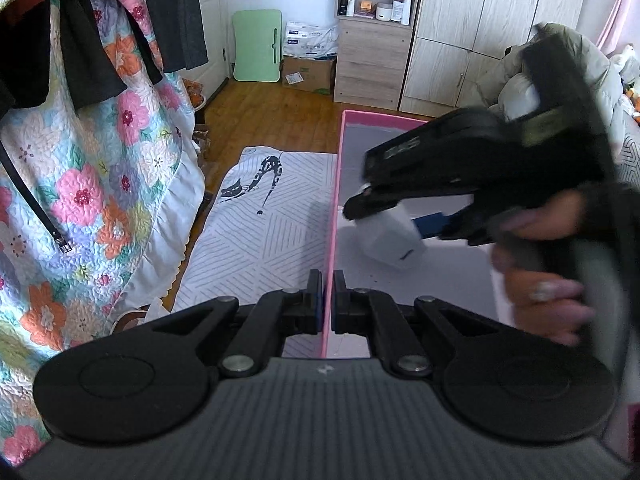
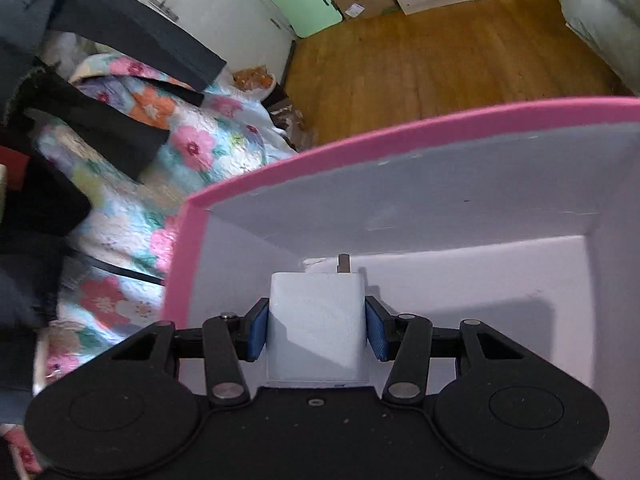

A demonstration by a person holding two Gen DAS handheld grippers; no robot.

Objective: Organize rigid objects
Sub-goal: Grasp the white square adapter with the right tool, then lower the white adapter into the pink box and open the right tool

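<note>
Right wrist view shows the white charger in the lower middle of the frame. It is a small block with smooth plain faces and rounded edges, and a metal prong stands out from its far end. The right gripper holds it: the two blue pads press on its left and right sides, with the jaws about half apart. The charger hangs over the inside of the pink box, which has a pink rim and pale grey-white walls and floor. I cannot tell if the charger touches the floor of the box.

In the left wrist view the same charger is at the right of centre, tilted, under the blurred black gripper and a person's hand. The left gripper is at the lower middle. Its jaws are closed narrow on the thin pink wall of the box, which passes between the pads.

Left of the box lies a pale mat with a line pattern and a cat drawing. At the far left hangs a floral quilt with dark clothes over it. A wooden floor, a green board, a cardboard carton and a light wooden wardrobe fill the upper part.
</note>
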